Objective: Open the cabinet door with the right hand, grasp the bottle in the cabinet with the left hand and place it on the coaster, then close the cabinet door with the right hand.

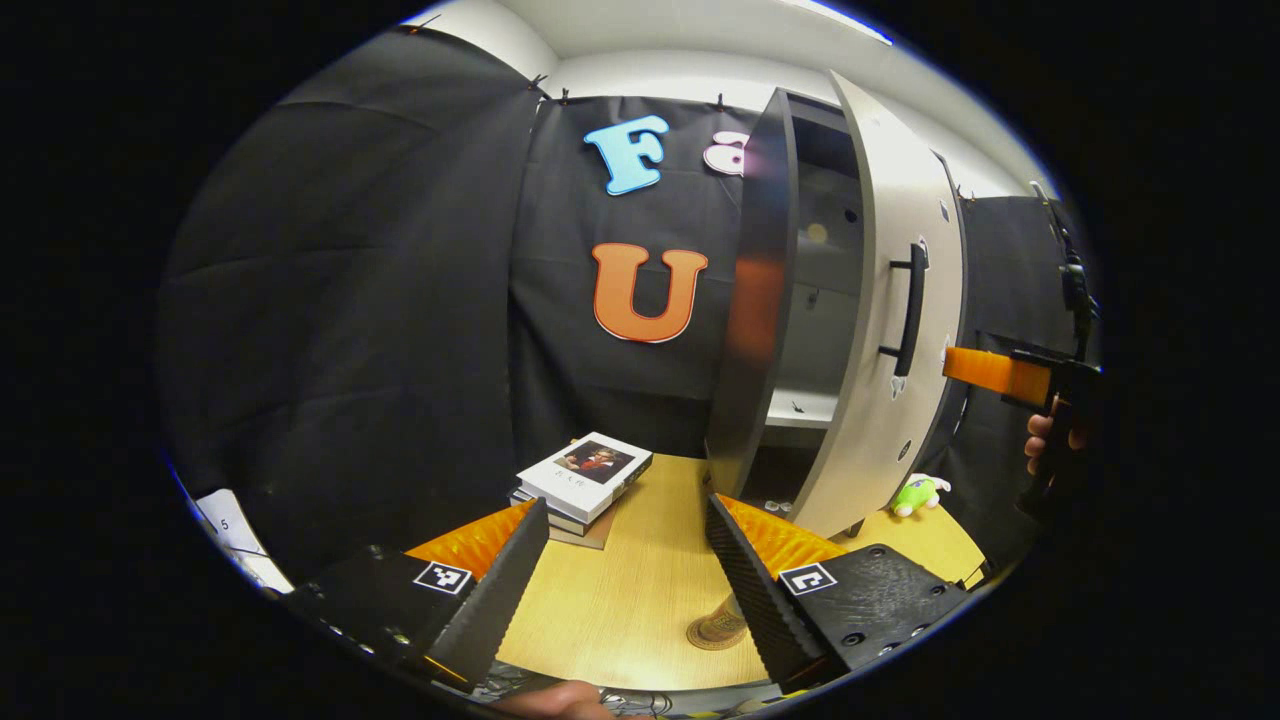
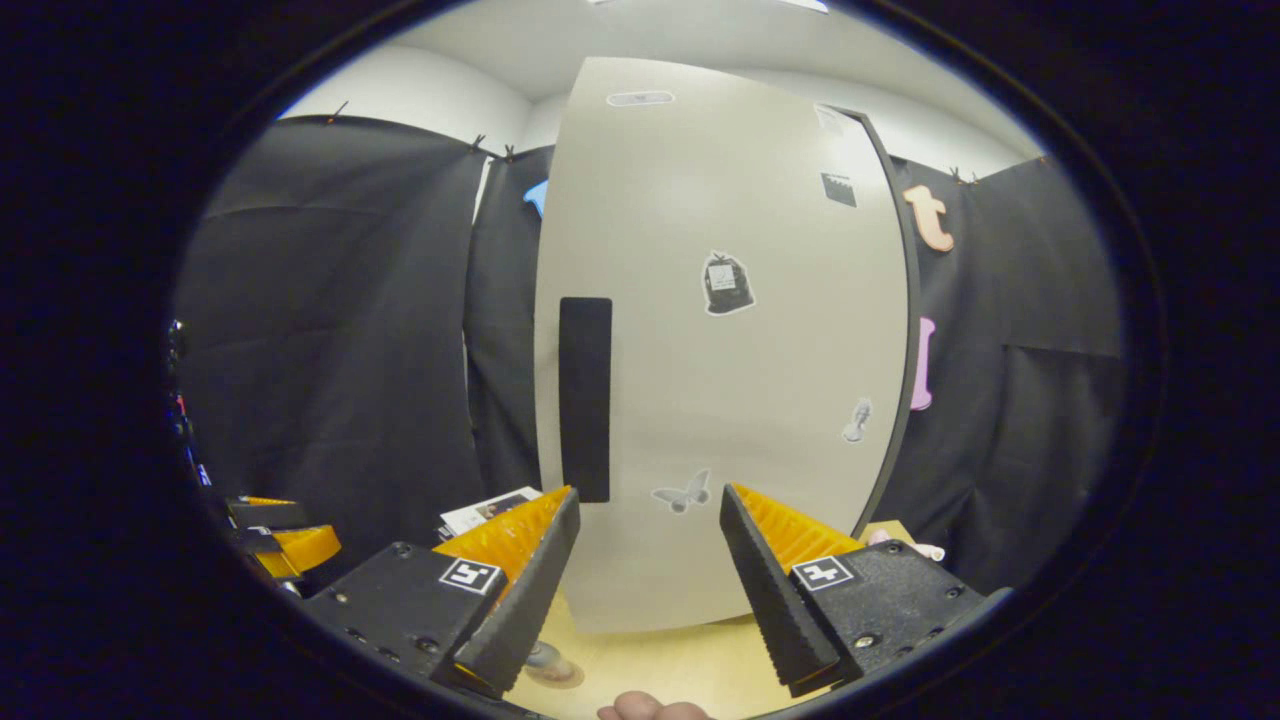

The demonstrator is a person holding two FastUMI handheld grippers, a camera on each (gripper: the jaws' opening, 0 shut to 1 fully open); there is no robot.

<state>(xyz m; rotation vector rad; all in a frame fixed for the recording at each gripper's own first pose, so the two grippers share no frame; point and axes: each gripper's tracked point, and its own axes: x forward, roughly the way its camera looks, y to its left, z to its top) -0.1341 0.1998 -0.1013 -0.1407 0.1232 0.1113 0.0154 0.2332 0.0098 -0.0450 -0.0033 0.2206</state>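
The tall grey cabinet's door (image 1: 890, 330) stands partly open, its black handle (image 1: 910, 310) facing out, with a white shelf (image 1: 800, 405) visible in the dark inside. My left gripper (image 1: 625, 505) is open and empty, low over the wooden table. A round brown coaster (image 1: 712, 632) lies by its right finger; a small pale object (image 1: 728, 606) stands on it, mostly hidden. My right gripper (image 2: 649, 492) is open, facing the door's front (image 2: 720, 380) just right of the handle (image 2: 585, 400). Its orange finger (image 1: 995, 372) reaches toward the door's far edge.
A stack of books (image 1: 590, 480) lies on the table (image 1: 640, 570) left of the cabinet. A green plush toy (image 1: 918, 495) sits by the cabinet's right foot. A hand (image 1: 1045, 440) holds the right gripper. The left gripper (image 2: 290, 545) sits low at the left.
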